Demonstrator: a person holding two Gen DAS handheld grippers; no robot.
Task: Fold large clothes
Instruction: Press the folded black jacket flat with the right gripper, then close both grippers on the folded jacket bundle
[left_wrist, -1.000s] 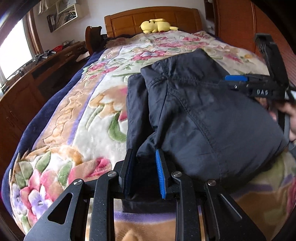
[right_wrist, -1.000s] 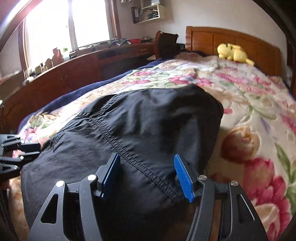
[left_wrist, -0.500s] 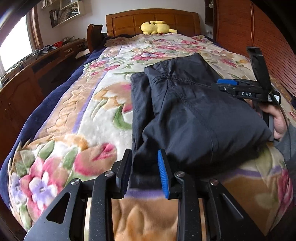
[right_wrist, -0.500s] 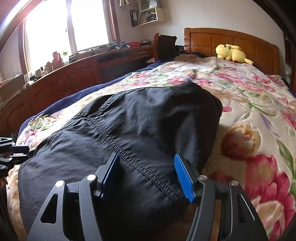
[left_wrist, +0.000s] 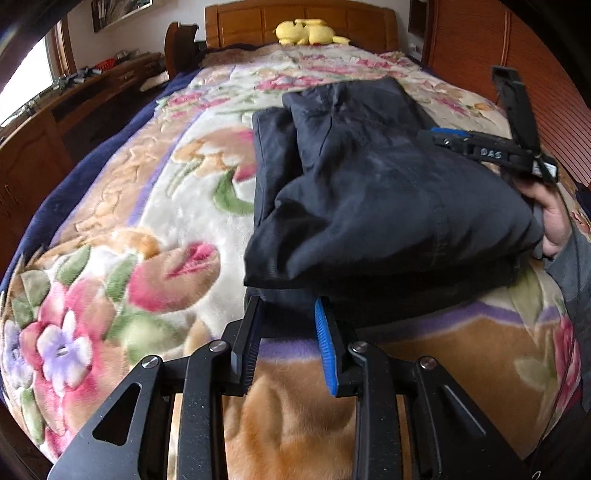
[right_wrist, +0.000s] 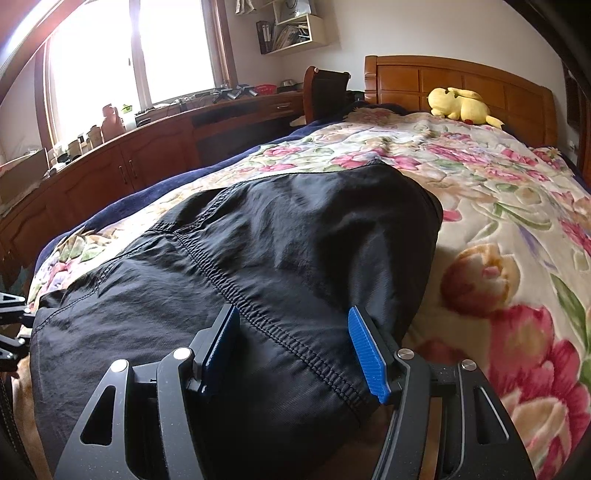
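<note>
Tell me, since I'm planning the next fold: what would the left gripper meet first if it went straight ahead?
Most likely the near edge of the dark garment, which lies just past the left gripper and its open fingers; exact depth is unclear.

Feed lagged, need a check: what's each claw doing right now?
Left claw: open, at the near edge of the dark garment, gripping nothing.
Right claw: open, over the garment, gripping nothing.

Count on site: one dark garment (left_wrist: 373, 192), folded, on one bed (left_wrist: 122, 206). One floral blanket (right_wrist: 517, 229). One yellow plush toy (right_wrist: 458, 105). One wooden headboard (right_wrist: 480, 79). One chair (right_wrist: 327, 92). One window (right_wrist: 122, 55) with two panes visible. One wall shelf (right_wrist: 291, 27). Two grippers: left gripper (left_wrist: 288, 336), right gripper (right_wrist: 295, 347), two fingers each. One hand (left_wrist: 552, 218) visible.
</note>
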